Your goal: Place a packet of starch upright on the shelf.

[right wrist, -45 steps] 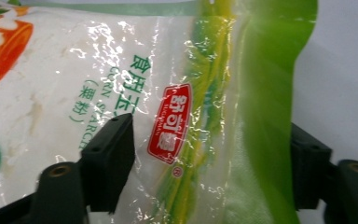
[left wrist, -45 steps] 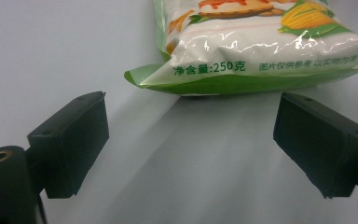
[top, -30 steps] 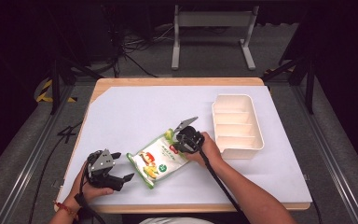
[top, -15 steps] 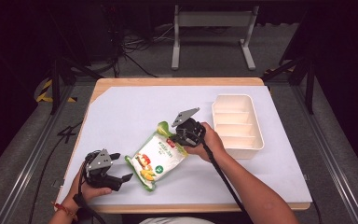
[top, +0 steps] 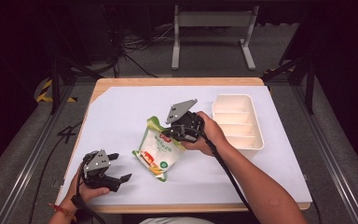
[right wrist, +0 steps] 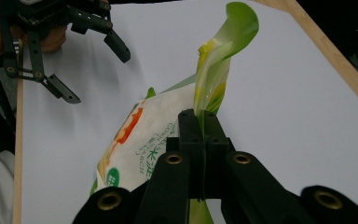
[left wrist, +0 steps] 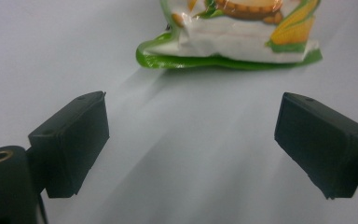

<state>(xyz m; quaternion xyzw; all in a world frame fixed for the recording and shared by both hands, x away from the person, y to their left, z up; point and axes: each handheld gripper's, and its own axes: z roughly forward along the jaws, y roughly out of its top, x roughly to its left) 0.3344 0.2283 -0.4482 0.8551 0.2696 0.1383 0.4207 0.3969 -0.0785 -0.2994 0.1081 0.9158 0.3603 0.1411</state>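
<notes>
— How many items on the white-covered wooden table [top: 121, 100]?

— One green-and-white crinkly snack bag [top: 157, 148] at mid-table, one white plastic divided tray [top: 240, 122].

— Grippers?

— Right gripper [right wrist: 203, 122] clenched on the bag's edge; left gripper [top: 119, 167] released, empty.

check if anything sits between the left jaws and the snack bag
Nothing visible does. The left gripper is open, and only bare white table cover lies between it and the snack bag.

A white divided tray [top: 256, 140] sits on the white-covered table [top: 121, 107].
</notes>
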